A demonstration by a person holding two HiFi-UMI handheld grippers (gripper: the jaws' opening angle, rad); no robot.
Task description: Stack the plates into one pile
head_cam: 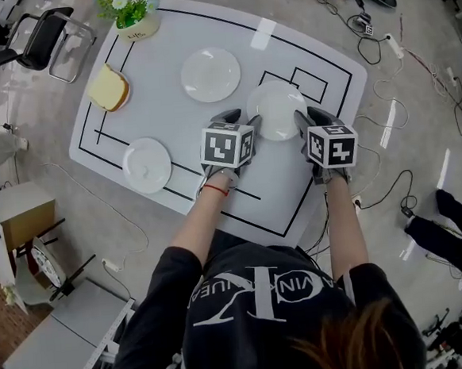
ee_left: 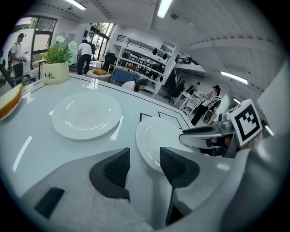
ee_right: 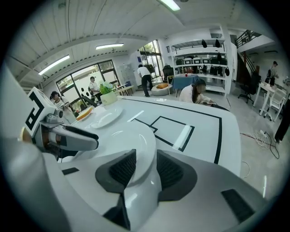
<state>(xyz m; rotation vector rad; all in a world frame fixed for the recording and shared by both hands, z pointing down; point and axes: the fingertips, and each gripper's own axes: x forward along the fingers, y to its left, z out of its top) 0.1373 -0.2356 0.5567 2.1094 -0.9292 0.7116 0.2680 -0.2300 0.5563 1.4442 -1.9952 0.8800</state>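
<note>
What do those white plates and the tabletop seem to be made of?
The plates look like glazed ceramic, possibly melamine: they are white, smooth and glossy, with bright highlights on their curves. The tabletop looks like a glossy white board, perhaps laminate or plastic: it shows streaky reflections.
</note>
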